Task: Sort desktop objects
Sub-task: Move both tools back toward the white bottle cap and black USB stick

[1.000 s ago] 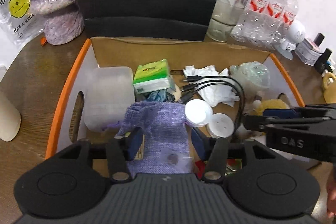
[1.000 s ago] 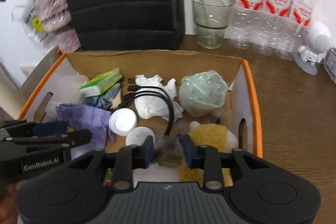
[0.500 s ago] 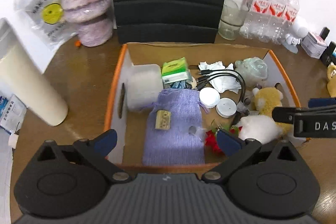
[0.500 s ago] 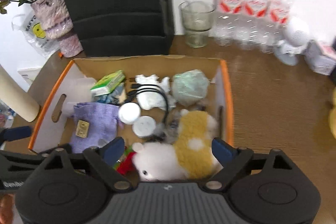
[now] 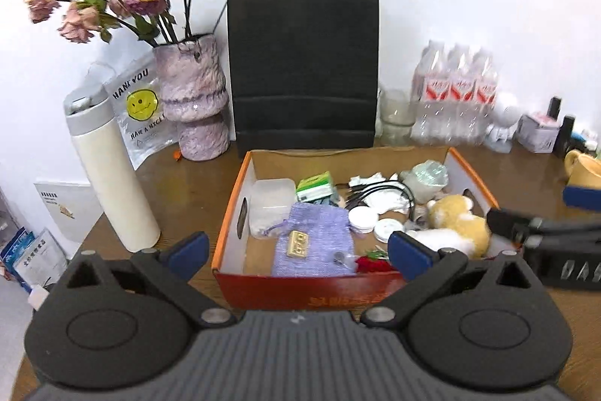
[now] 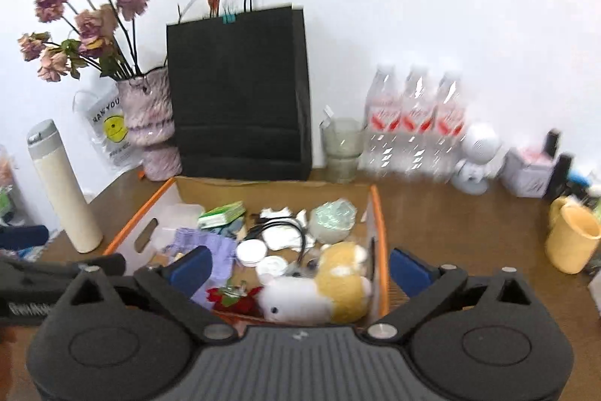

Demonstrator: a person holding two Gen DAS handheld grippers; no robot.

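Cardboard box: the orange-edged box (image 5: 469, 171) sits mid-worktop and holds the sorted clutter — a purple pouch (image 5: 313, 239), a plush toy (image 5: 456, 226), a black cable (image 5: 379, 192), two white lids (image 5: 362, 217), a green tissue pack (image 5: 314, 186) and a clear tub (image 5: 271, 203).
Left tool: the left tool (image 5: 298, 252) hangs released, fingers spread wide, nothing between them, pulled back over the near wall of the box.
Right tool: the right tool (image 6: 298, 265) is likewise spread and empty, just beside the box's right wall with the plush toy (image 6: 330, 292) below it.
Step in hand: judging by the full box and empty tools, either a withdrawal or a search for the next loose thing; the yellow mug (image 6: 573, 237) on the right looks a candidate, though that is only a guess.
Doing it well: lift clear of the box rim before swinging sideways, keep both tools apart from each other, and approach the next thing from above.
Edges: the orange rim and the cut-out handle (image 5: 243, 217) could catch a finger.
Open room: bare worktop (image 6: 450, 213) lies right of the box — the left side is tighter, with a tall white flask (image 5: 112, 171) and a vase (image 5: 195, 100) near. Water bottles (image 6: 413, 123) and a black paper bag (image 5: 302, 62) wall off the back.
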